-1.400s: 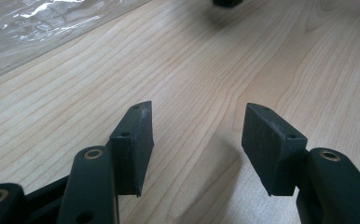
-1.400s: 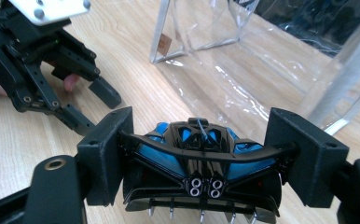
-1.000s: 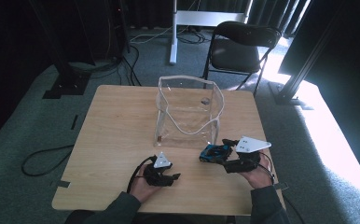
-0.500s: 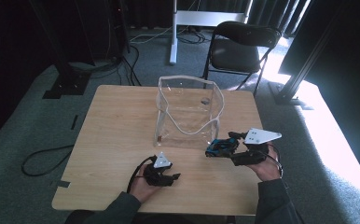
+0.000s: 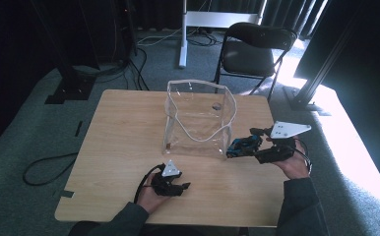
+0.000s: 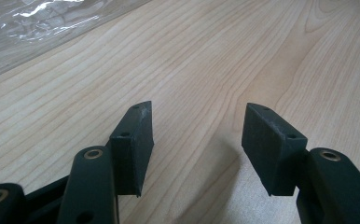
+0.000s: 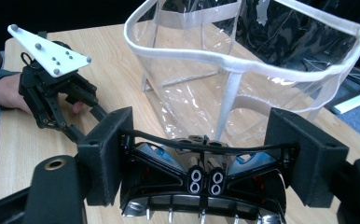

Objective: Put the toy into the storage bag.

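1. The right gripper [image 5: 247, 146], jaws clamped on the blue toy car [image 7: 201, 186], has lifted toward the clear bag [image 5: 198, 120] just ahead of them; dropping it in likely comes next.
2. The left gripper [image 5: 180, 187] rests on the surface [image 6: 215, 56], jaws apart, nothing between.

Blue-black toy car [image 7: 201, 179] held rear-on beside clear, open, upright plastic bag [image 7: 262, 70].

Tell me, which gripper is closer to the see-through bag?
Right. The right gripper, holding a blue toy car, is just beside the clear bag. The left gripper rests farther back, near the table's front edge.
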{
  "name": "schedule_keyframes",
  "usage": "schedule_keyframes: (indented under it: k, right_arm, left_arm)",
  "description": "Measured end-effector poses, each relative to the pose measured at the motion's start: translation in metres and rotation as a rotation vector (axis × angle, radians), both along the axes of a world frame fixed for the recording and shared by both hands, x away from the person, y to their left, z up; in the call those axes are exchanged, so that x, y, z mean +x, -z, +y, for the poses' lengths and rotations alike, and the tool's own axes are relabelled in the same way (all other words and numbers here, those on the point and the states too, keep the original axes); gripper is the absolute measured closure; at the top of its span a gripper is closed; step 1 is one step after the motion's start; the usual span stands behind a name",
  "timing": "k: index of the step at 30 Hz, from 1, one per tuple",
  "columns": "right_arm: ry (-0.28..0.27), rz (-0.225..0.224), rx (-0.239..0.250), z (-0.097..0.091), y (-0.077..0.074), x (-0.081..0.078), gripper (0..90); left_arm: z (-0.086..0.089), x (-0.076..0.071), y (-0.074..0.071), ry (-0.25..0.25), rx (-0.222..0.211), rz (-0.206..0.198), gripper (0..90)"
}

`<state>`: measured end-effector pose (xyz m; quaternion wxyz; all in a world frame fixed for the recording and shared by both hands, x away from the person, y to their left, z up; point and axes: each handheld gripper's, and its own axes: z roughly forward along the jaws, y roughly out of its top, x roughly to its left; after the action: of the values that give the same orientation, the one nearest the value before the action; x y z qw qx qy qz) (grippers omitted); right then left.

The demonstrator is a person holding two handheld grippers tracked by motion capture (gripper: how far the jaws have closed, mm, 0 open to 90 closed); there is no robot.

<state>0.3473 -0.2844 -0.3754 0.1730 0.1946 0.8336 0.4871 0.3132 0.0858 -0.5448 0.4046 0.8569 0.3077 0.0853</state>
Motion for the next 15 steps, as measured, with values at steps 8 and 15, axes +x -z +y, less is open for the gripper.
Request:
schedule_keyframes:
  k: [8, 15]
  right_arm:
    - [-0.009, -0.027, -0.002, -0.005, -0.021, 0.011, 24.7]
    - [-0.002, -0.048, 0.0, -0.015, -0.042, 0.022, 24.7]
  left_arm:
    - [0.0, 0.0, 0.0, 0.001, 0.0, 0.002, 43.9]
    - [0.0, 0.0, 0.0, 0.0, 0.0, 0.001, 43.9]
